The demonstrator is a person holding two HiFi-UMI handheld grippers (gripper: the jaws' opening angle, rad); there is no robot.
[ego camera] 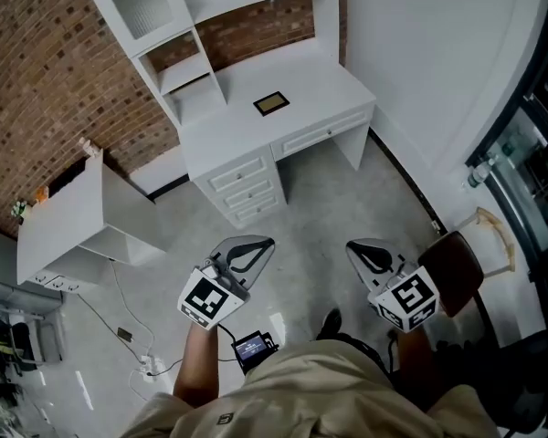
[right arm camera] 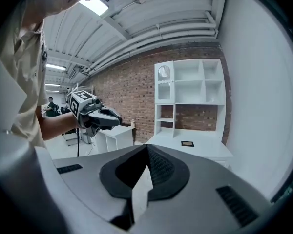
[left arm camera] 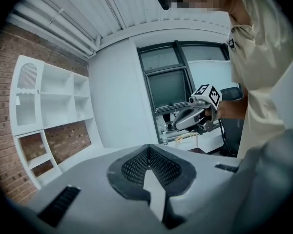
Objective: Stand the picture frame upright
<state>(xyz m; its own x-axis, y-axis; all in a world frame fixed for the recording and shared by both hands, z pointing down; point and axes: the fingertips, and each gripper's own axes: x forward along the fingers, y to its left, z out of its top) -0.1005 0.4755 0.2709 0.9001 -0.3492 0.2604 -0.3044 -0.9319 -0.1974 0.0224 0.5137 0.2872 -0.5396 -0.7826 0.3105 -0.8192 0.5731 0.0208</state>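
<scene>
White desk (ego camera: pixel 329 85), picture frame (ego camera: pixel 271 103) flat, well inside its edges

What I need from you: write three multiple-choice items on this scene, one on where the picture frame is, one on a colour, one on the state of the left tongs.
1. Where is the picture frame?
A. on the floor
B. flat on the desk top
C. on a shelf

2. What colour is the desk?
A. white
B. black
C. green

3. How do the left tongs stand?
A. wide open
B. clamped on the picture frame
C. shut, with nothing in them

Answers:
1 B: the head view shows it lying on the desk top.
2 A: its whole surface is white.
3 C: the left gripper view shows the tips meeting with nothing between them.
</scene>
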